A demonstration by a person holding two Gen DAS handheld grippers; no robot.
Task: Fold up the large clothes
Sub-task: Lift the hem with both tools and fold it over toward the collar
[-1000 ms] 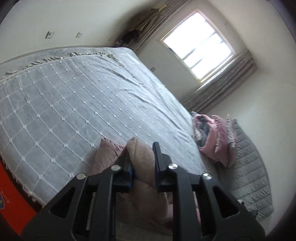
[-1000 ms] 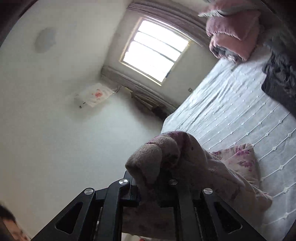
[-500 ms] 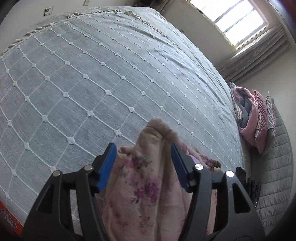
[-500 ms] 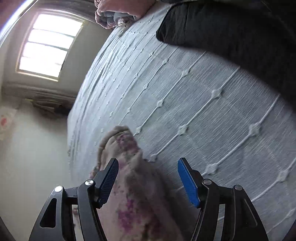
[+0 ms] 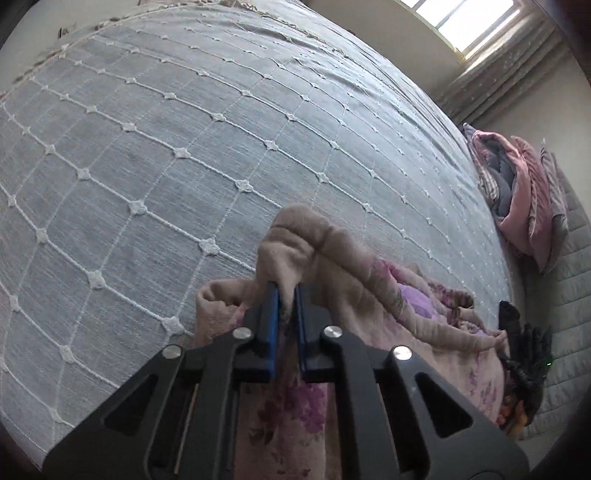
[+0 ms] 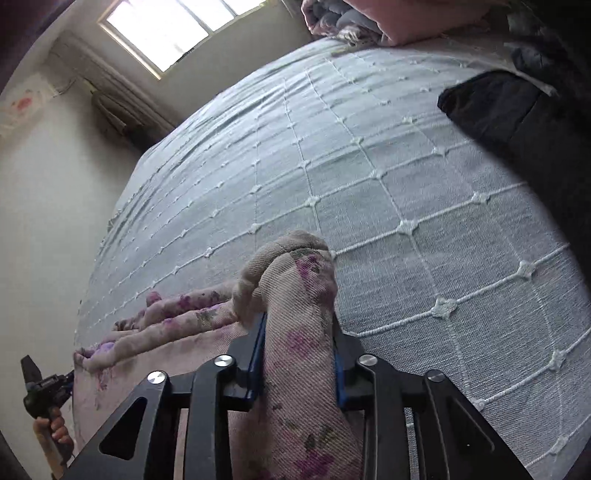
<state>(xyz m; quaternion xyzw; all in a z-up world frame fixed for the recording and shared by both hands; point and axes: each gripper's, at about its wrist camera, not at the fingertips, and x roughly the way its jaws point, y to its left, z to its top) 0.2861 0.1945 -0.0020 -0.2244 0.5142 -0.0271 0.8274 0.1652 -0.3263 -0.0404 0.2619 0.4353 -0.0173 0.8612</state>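
Note:
A beige garment with purple flowers [image 5: 369,291] lies bunched on the grey-blue bedspread [image 5: 166,155]. My left gripper [image 5: 286,291] is shut on a raised fold of the garment. My right gripper [image 6: 299,321] is shut on another thick bunch of the same garment [image 6: 303,295], which trails left across the bedspread [image 6: 388,206]. The other gripper and the hand holding it show at the lower left of the right wrist view [image 6: 44,391] and at the right edge of the left wrist view [image 5: 524,354].
A pile of pink and grey bedding [image 5: 517,195] sits at the bed's far end, also in the right wrist view [image 6: 354,18]. A dark garment [image 6: 517,114] lies on the bed to the right. A window [image 6: 166,26] and curtains are beyond.
Both grippers opened half a second ago, then closed again on folds of the floral garment, low over the bedspread. One second ago they held the garment up higher.

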